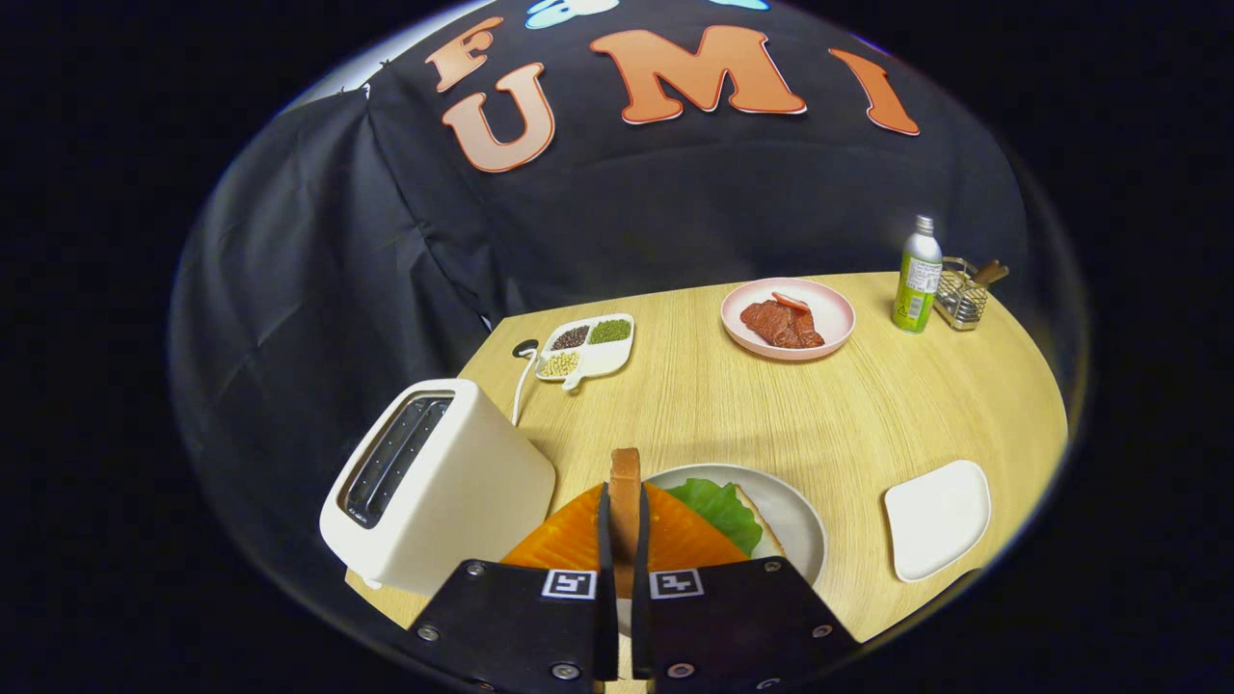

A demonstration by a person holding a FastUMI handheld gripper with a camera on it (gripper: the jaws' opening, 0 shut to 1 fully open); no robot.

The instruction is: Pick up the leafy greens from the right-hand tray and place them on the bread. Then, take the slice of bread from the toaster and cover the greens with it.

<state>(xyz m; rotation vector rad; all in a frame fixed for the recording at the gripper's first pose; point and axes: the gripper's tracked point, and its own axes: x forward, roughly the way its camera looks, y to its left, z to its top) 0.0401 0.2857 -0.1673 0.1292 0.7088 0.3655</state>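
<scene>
My gripper [624, 496] is shut on a slice of bread [625, 467], held upright and edge-on between the two orange ridged fingers [564, 540]. Just ahead of the fingers and a little right stands a white plate [805, 525]. On it lie the leafy greens [718, 511] over a bottom slice of bread [762, 528] whose edge peeks out; my fingers hide part of it. The white toaster [434, 482] stands left of the fingers with dark slots. The white right-hand tray [937, 520] sits bare right of the plate.
On the wooden table [868, 414], a pink plate [837, 323] with meat slices stands at the back. A green bottle [917, 278] and a wire basket [962, 295] are at the far right. A divided dish of beans [588, 347] and a white cable [521, 386] lie behind the toaster.
</scene>
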